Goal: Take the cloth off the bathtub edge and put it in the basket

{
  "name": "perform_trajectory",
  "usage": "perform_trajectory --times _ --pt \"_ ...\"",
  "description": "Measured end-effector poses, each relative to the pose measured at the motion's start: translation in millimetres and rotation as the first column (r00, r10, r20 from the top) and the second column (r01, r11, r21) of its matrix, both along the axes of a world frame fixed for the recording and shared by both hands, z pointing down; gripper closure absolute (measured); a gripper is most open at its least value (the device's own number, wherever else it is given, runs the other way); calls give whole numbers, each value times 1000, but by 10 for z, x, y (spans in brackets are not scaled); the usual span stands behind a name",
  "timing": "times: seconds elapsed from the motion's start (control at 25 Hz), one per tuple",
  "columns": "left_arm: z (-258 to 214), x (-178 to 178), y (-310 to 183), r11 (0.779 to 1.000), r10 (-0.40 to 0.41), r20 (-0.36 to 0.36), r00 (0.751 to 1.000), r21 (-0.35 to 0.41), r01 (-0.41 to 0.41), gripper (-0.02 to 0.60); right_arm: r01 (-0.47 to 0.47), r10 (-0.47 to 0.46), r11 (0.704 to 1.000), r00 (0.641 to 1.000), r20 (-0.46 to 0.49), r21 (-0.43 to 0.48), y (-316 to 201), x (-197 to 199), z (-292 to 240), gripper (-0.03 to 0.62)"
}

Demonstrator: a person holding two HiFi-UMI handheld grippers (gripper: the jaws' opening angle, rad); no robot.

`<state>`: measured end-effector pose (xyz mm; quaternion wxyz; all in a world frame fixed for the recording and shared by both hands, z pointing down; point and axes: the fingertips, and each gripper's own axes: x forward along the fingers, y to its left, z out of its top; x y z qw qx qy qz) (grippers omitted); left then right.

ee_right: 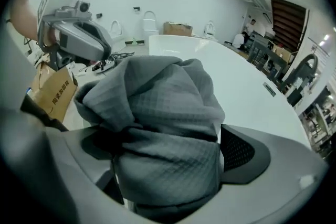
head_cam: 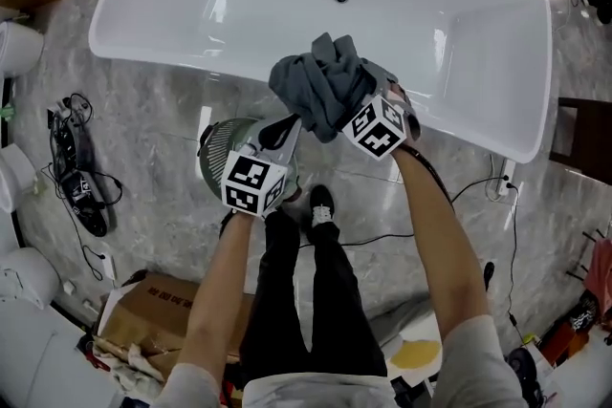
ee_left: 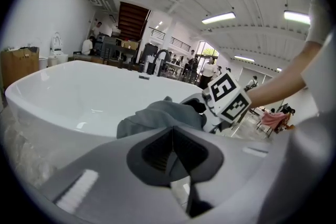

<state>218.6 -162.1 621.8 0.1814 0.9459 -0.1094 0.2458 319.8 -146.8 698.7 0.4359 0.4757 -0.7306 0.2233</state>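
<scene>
At the bathtub's (head_cam: pixel 182 62) near edge the grey cloth (head_cam: pixel 320 86) sits bunched between the right gripper's (head_cam: pixel 356 115) wide-spread jaws, not yet clamped. Pinching only a loose fold could drop it into the tub. The left gripper (head_cam: pixel 285 127), clenched empty above the basket (head_cam: pixel 212 143), may block the drop.

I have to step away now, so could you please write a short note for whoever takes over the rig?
Left gripper: shut, empty, by the basket.
Right gripper: open, jaws around the cloth, not clamped.
Cloth: bunched on the bathtub edge. Basket: on the floor beside the tub.
Done: right gripper placed at the cloth.
Left: close on the cloth, lift it, drop it in the basket.
</scene>
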Motion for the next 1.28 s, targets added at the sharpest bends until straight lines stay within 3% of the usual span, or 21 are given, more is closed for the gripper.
perform_trajectory --times 0.2,0.28,0.44,0.56,0.92,1.28 --pt "1 -86 44 999 22 -16 1000 -30 -22 520 36 -41 997 995 -90 -66 -86 -82 265 42" --pt "23 -159 61 999 35 -7 999 -37 -36 520 23 -32 997 991 -130 -70 -116 -57 314 90" --pt "162 -354 128 997 44 24 999 -72 -42 521 13 -25 997 985 -171 -72 -162 -40 370 97" --pt "244 -436 215 995 48 33 998 -93 -44 522 2 -14 998 981 -194 -62 -152 -17 371 150" --pt "312 -716 313 994 77 63 995 -88 -71 522 -23 40 997 968 -249 70 -97 -53 14 349" --pt "382 -1118 168 995 16 84 996 -95 -8 522 -147 188 960 968 -163 238 -50 -270 -422 393"
